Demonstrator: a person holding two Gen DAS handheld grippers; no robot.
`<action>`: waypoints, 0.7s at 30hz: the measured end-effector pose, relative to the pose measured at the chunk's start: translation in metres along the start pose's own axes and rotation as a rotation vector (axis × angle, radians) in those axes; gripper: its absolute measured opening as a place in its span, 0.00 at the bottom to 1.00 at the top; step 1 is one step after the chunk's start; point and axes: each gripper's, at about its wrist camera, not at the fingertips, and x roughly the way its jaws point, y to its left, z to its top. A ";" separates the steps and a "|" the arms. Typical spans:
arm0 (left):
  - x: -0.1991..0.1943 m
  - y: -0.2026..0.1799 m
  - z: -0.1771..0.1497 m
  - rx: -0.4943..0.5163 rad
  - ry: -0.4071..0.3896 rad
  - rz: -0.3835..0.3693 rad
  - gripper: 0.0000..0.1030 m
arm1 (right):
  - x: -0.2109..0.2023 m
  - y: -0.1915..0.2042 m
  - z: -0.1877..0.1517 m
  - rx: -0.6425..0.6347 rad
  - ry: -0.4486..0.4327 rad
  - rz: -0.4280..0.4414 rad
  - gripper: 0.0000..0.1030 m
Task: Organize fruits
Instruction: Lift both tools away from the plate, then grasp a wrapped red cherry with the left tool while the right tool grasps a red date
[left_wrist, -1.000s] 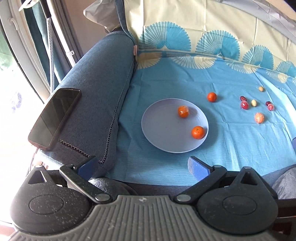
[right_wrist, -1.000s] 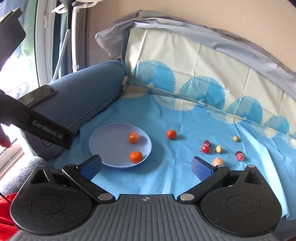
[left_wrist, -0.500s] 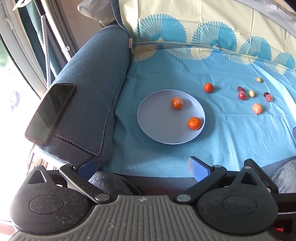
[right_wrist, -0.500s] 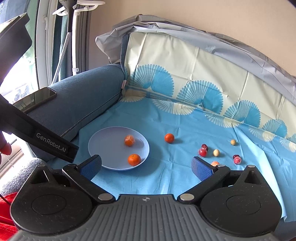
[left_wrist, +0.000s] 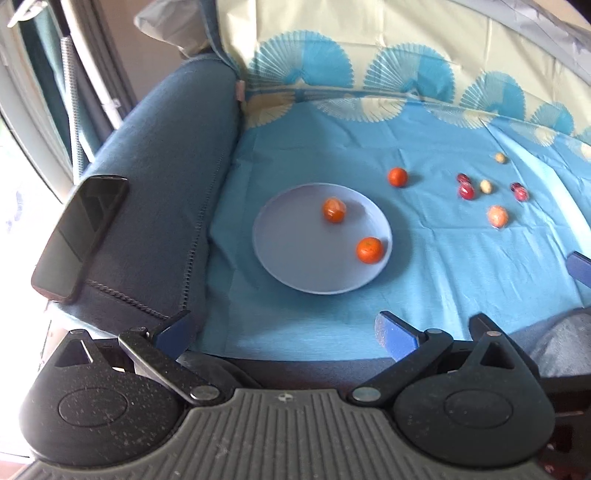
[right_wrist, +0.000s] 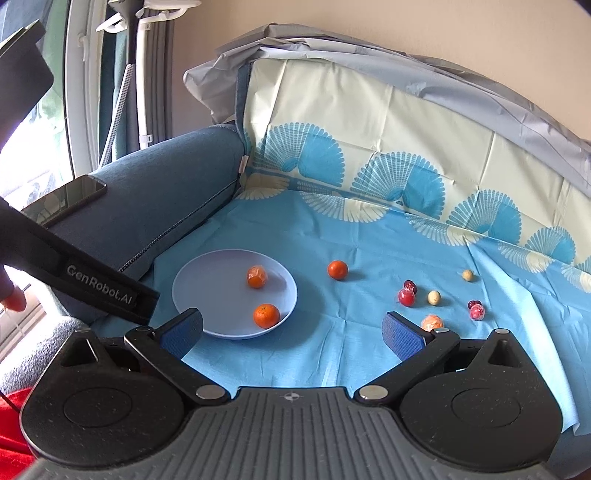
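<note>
Oranges (right_wrist: 266, 315) beyond right claw (right_wrist: 291, 332)

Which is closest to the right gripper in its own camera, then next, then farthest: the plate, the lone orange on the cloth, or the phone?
1. Plate: just ahead of the right gripper, toward its left finger.
2. Lone orange: farther out on the blue cloth, right of the plate.
3. Phone: farthest, up on the sofa arm at far left.

A phone (left_wrist: 79, 236) (screen dark) lies on the blue armrest (left_wrist: 162, 192).
</note>
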 end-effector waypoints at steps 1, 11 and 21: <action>0.001 -0.001 0.001 0.006 0.012 -0.007 1.00 | 0.001 -0.001 0.000 0.007 -0.002 -0.005 0.99; 0.027 -0.014 0.019 -0.052 0.115 -0.073 1.00 | 0.019 -0.025 -0.008 0.102 0.009 -0.037 0.99; 0.066 -0.061 0.060 0.045 0.119 -0.066 1.00 | 0.058 -0.085 -0.019 0.231 0.045 -0.144 0.99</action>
